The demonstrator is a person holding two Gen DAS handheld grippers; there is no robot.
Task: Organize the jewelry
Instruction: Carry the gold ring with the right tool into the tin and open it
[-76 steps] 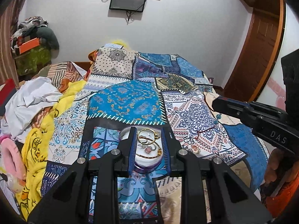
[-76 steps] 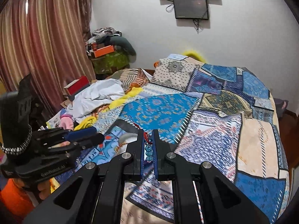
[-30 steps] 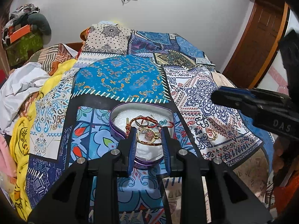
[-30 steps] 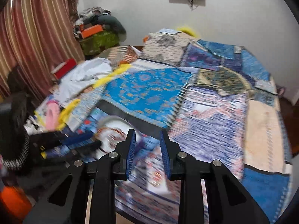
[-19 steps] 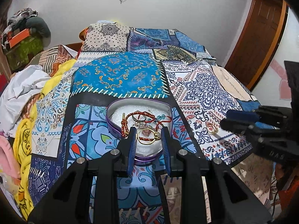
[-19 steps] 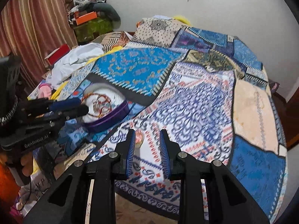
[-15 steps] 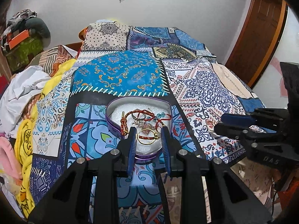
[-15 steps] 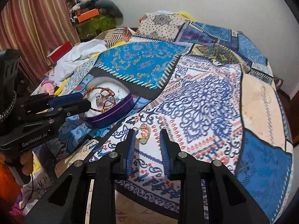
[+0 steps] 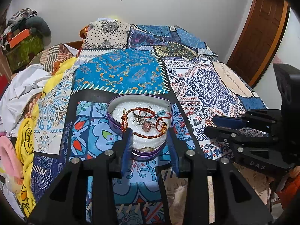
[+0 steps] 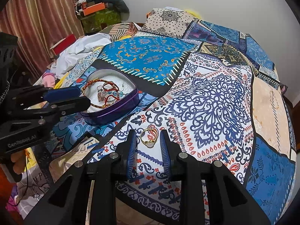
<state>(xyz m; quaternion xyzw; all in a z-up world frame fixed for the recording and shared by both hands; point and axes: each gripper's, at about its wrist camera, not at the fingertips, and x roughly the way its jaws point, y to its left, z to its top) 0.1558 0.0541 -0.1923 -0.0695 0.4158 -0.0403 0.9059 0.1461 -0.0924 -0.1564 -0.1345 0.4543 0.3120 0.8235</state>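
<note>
The right gripper (image 10: 148,146) has just been narrowing its fingers around the gold ring (image 10: 148,137) lying loose on the bedspread (image 10: 210,93), not yet pinching it. The left gripper (image 9: 150,148) has just been widening, fingers bracketing the near rim of the purple tin (image 9: 112,121), perhaps steadying it to receive the ring.

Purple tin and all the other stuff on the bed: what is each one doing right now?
purple tin: lid off, jewelry piled inside.
red bracelet: lying in the tin, tangled with rings.
gold ring: loose on the bedspread, outside the tin, between the right gripper's open jaws.
right gripper: open, jaws have just been closing, not yet pinching the ring.
left gripper: open, jaws have just been opening, over the tin's near edge.
</note>
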